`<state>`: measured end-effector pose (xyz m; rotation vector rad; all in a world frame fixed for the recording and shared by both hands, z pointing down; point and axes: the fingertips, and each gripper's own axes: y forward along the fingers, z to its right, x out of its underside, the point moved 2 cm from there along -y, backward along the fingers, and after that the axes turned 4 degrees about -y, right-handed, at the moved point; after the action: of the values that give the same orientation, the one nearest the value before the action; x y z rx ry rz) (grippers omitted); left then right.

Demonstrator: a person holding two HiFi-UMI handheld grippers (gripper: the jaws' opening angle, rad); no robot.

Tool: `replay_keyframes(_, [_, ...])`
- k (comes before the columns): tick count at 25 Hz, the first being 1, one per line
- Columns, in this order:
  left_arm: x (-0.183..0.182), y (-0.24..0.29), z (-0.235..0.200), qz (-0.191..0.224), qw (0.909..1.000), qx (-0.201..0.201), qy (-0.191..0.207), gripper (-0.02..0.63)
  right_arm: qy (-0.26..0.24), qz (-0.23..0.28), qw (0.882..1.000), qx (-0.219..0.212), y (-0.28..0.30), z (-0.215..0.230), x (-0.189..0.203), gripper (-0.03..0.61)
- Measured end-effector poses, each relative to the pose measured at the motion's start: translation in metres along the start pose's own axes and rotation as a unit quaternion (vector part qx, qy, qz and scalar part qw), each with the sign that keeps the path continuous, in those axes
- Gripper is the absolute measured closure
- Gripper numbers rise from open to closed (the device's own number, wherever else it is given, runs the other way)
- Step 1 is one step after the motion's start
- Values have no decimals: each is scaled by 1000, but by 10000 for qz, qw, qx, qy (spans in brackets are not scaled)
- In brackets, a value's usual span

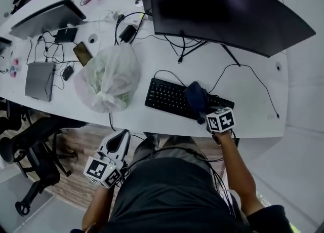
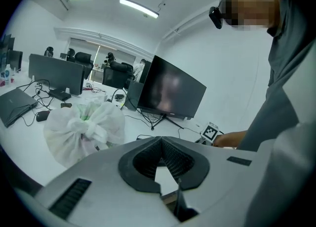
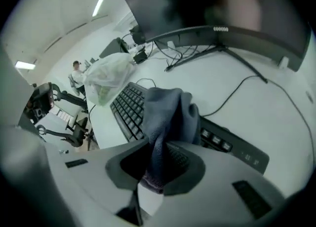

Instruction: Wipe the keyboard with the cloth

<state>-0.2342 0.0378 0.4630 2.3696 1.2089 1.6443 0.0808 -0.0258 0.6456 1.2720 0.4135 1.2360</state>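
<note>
1. The cloth, dark blue and bunched, lies on the right half of the keyboard, draped over its keys; in the right gripper view the cloth rises in a fold above the keyboard.
2. The right tool is clamped on the cloth's lower end, with the fabric pinched between both ribbed pads. In the head view this tool points steeply down at the keyboard's near edge, right of its middle.
3. The keyboard is black and sits slightly askew near the front edge of the white table, its cable looping away behind it.
4. The left tool hangs off the table, below and left of the keyboard, in front of the person's body. Its jaws meet at their tips with nothing between them.
5. A knotted white plastic bag stands just left of the keyboard.
6. A large dark curved monitor stands behind the keyboard on a thin-legged stand.
7. Far left of the keyboard lie a phone and a closed grey laptop.
</note>
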Motion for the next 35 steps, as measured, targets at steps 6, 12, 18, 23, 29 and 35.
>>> replay_keyframes(6, [-3,-9,-14,-110,9996,239,86,609,-1237,681,9846,-1028,84,-146,-100,518])
replay_keyframes(12, [-13,-20,-15,-129,9986,405,313,609,-406,-101,9894,-1390,128,-161,-73,520])
replay_keyframes(18, [-7,-22,-33,-131,9986,470,194,609,2519,661,9570,-1280,32,-39,26,523])
replay_keyframes(23, [-4,-9,-29,-217,9963,775,293,609,3402,941,9328,-731,-16,21,83,522])
replay_keyframes(29, [-28,4,-21,-42,9941,1001,420,609,3359,2235,9098,-969,-80,-1,22,522])
replay_keyframes(35, [-56,10,-7,281,9909,1226,486,609,1047,5057,8532,-734,-271,-71,-118,522])
